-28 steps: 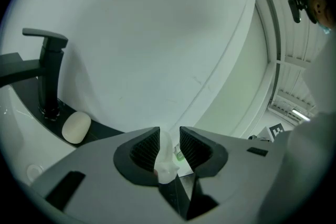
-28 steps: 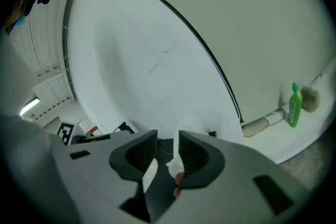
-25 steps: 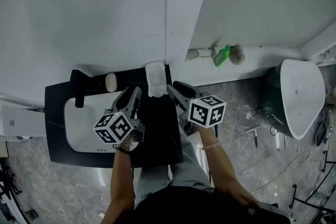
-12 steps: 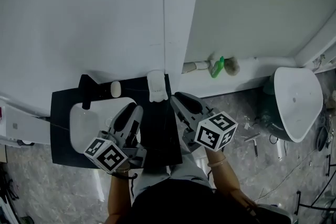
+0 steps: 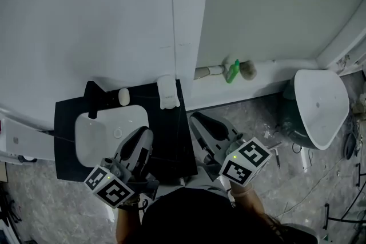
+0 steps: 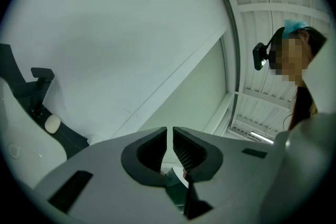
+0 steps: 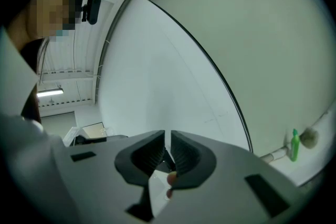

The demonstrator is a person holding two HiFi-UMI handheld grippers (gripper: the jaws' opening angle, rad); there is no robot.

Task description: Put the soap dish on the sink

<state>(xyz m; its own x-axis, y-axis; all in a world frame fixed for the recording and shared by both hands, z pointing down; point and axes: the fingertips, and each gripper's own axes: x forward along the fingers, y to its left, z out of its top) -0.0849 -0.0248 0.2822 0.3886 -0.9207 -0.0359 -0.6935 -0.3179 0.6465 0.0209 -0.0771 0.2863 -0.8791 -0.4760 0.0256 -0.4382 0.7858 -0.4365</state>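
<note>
Holding both tools level over the near edge of the sink, you carry nothing: the left gripper and the right gripper are closing to a narrow slit, with only air between the jaws. The soap dish sits on the black top at its back right corner, close to the wall, so I judge the task is done. The room looks unfinished: a grey stone floor and a green bottle on the ledge.

Grey left tongs and right tongs, both closing empty, carry black ribbed pads and black-and-white marker cubes
</note>
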